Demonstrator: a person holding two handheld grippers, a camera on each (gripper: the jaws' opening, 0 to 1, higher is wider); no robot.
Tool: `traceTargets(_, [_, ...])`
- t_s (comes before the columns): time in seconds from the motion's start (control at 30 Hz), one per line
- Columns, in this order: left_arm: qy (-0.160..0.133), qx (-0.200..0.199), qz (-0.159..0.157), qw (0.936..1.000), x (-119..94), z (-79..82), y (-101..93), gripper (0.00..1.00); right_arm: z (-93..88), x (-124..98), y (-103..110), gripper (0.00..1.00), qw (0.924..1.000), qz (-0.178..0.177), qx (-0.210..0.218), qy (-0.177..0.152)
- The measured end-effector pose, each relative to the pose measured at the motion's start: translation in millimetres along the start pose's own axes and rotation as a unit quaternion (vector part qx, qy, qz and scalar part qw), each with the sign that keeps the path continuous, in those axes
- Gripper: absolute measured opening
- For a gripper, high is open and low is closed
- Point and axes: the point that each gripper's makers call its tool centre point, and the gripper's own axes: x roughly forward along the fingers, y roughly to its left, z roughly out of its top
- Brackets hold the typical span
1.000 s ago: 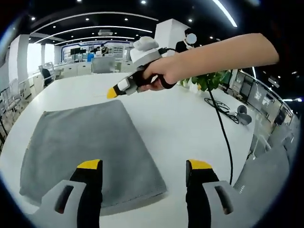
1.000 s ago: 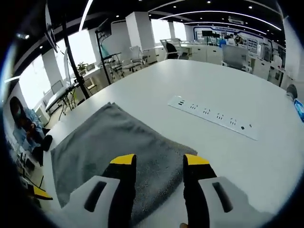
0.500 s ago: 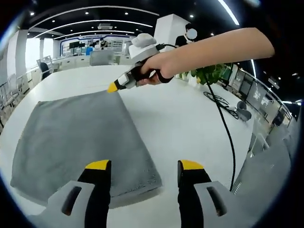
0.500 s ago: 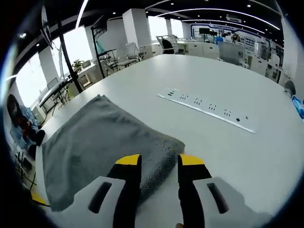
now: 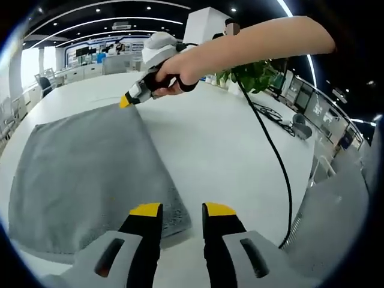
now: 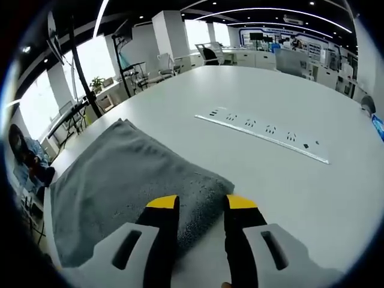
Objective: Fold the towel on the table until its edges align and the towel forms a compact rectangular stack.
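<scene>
A: Where is the towel (image 5: 84, 168)?

B: It lies flat on the white desk (image 5: 222, 144), grey and folded into a thick rectangle. In the left gripper view it spreads over the left half of the desk; in the right gripper view the same towel (image 6: 120, 180) runs from the lower left toward the middle.

A: And the left gripper (image 5: 175, 211)?

B: Its yellow-tipped fingers (image 5: 146, 210) stand narrow, a slim gap between them, right at the towel's near corner. The left finger overlaps the cloth edge; the right one is over bare desk. I cannot tell whether any cloth is pinched.

A: The right gripper?

B: In the right gripper view, the right gripper (image 6: 197, 203) has its fingers (image 6: 162, 203) narrow too, at the corner of the towel nearest it. Whether they grip the cloth, I cannot tell. In the left gripper view the same tool (image 5: 129, 99) is held by a hand (image 5: 174, 72), its yellow tip touching the towel's far corner.

A: Anything else on the desk?

B: A white power strip (image 6: 264, 131) lies well apart from the towel. A black cable (image 5: 273, 150) trails across the desk from the hand, and a green plant (image 5: 252, 75) stands behind the arm.
</scene>
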Motion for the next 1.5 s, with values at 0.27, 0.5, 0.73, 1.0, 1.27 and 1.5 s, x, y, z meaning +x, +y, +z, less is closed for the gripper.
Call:
traceTargets(0.27, [0.031, 0.007, 0.007, 0.9995, 7, -9.5, 0.7, 0.26, -8.2, 2, -11, 0.25, 1.0000, -0.005, 0.005, 0.006])
traceTargets(0.5, [0.042, 0.005, 0.008, 0.9991, 10, -17.6, 5.2, 0.25, -7.9, 3, -8, 0.15, 1.0000, -0.004, -0.001, 0.002])
traceTargets(0.73, [0.074, 0.045, -0.004, 0.9962, 14, -17.2, 10.9, 0.18, -8.5, 8, -3, 0.06, 0.9999, -0.003, -0.011, 0.000])
traceTargets(1.0, [0.079, 0.082, -0.003, 0.9935, 16, -17.1, 12.3, 0.05, -9.9, 5, -3, 0.02, 0.9998, -0.001, -0.018, 0.000])
traceTargets(1.27, [0.079, 0.093, -0.032, 0.9920, 23, -9.6, -4.5, 0.04, -13.1, 2, -15, 0.02, 0.9997, -0.008, -0.023, 0.003])
traceTargets(1.5, [0.061, 0.110, -0.079, 0.9889, 35, 4.5, -38.9, 0.04, -22.0, -16, -38, 0.02, 0.9996, -0.022, -0.016, 0.004])
